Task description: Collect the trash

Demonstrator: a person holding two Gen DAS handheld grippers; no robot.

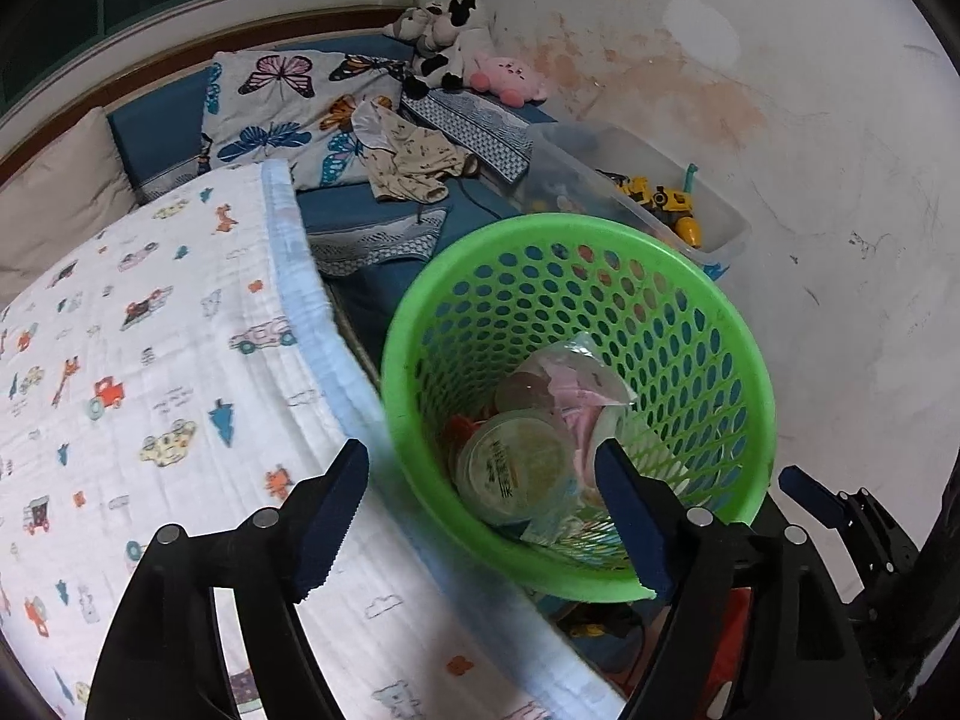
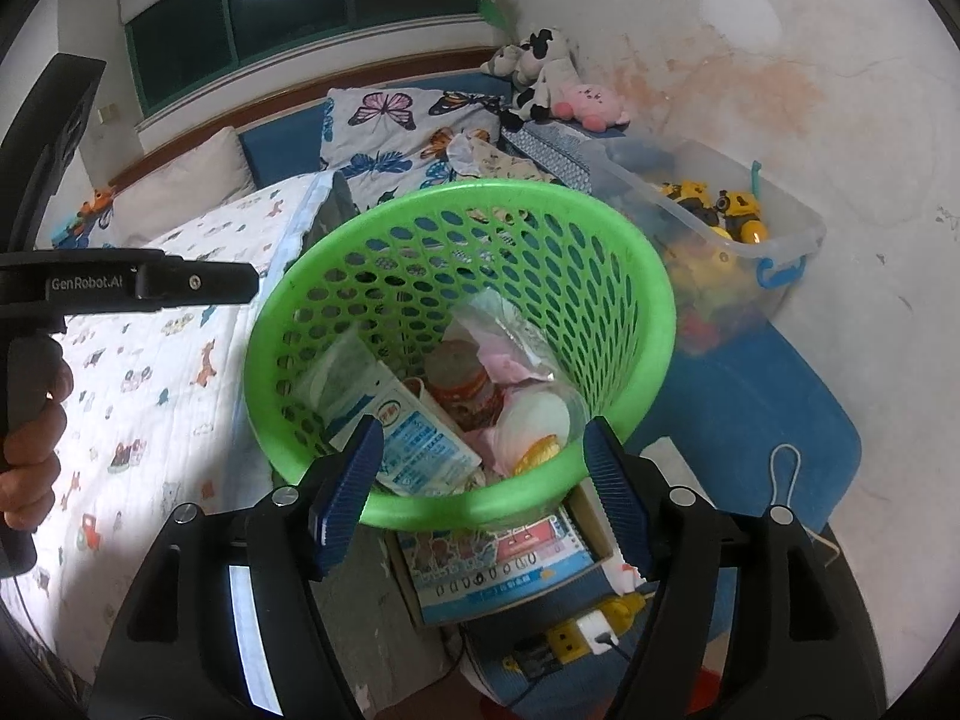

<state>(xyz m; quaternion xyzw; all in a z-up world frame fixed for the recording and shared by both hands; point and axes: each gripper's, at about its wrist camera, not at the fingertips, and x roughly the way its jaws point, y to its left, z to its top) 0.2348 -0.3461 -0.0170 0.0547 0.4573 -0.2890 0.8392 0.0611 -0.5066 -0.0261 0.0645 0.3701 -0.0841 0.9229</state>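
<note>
A: Well, what is seen closest?

B: The right gripper (image 2: 483,483) is seen first, spread wide, with nothing held in it. The left gripper (image 1: 480,510) is spread wide too, and nothing is held there either.

A: Where is the trash kept?

B: It is kept in the green basket (image 2: 648,324), just ahead of both grippers and a little below them. The near rim is crossed by the blue fingers (image 2: 351,492) in the right view. A milk carton (image 2: 414,444) is seen lying inside, with its long side pointed from the near rim toward the far-left wall. A round lidded cup (image 1: 516,462) and a crinkly plastic wrapper (image 1: 585,369) are piled beside it.

A: Which way is the basket pointed?

B: Its open mouth is turned up and tipped a bit toward the grippers. Its long side is run from mouth to bottom.

A: Which gripper is nearer?

B: That cannot be told for sure; both are very close.

A: What is seen farther away?

B: A bed blanket (image 1: 150,360) is spread to the left. A clear toy box (image 2: 750,240) is set behind the basket, and stuffed animals (image 1: 450,36) are piled by the wall.
</note>
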